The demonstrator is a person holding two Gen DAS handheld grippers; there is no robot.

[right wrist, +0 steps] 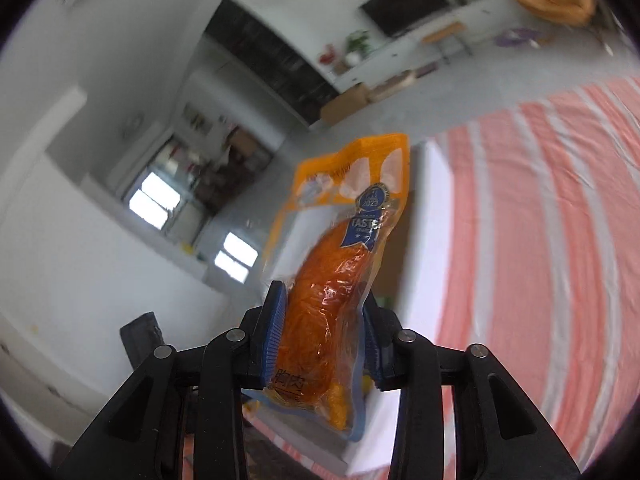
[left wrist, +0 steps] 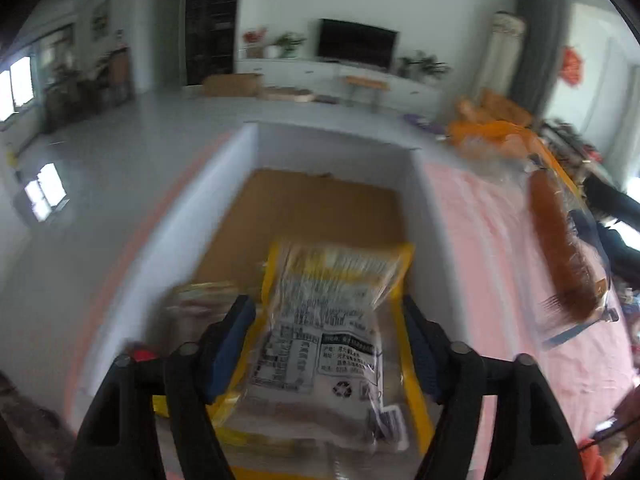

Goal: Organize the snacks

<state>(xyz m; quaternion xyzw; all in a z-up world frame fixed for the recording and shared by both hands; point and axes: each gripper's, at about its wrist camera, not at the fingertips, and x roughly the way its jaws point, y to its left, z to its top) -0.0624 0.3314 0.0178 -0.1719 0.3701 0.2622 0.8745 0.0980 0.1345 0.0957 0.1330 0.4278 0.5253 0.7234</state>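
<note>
My left gripper (left wrist: 328,344) is shut on a yellow-edged clear snack bag (left wrist: 332,320), back label up, held over a white box (left wrist: 248,184) with a brown cardboard floor. Another packet (left wrist: 208,296) lies in the box below the left finger. My right gripper (right wrist: 324,340) is shut on an orange packet of chicken breast (right wrist: 332,280), held up in the air beside the box wall (right wrist: 432,208). The same orange packet shows at the right of the left wrist view (left wrist: 560,232).
The box stands on a pink-and-white striped cloth (right wrist: 540,240). More orange snack packs (left wrist: 492,120) lie at the cloth's far end. A TV unit (left wrist: 356,44) and grey floor lie beyond. A small red object (left wrist: 144,356) sits by the box's left wall.
</note>
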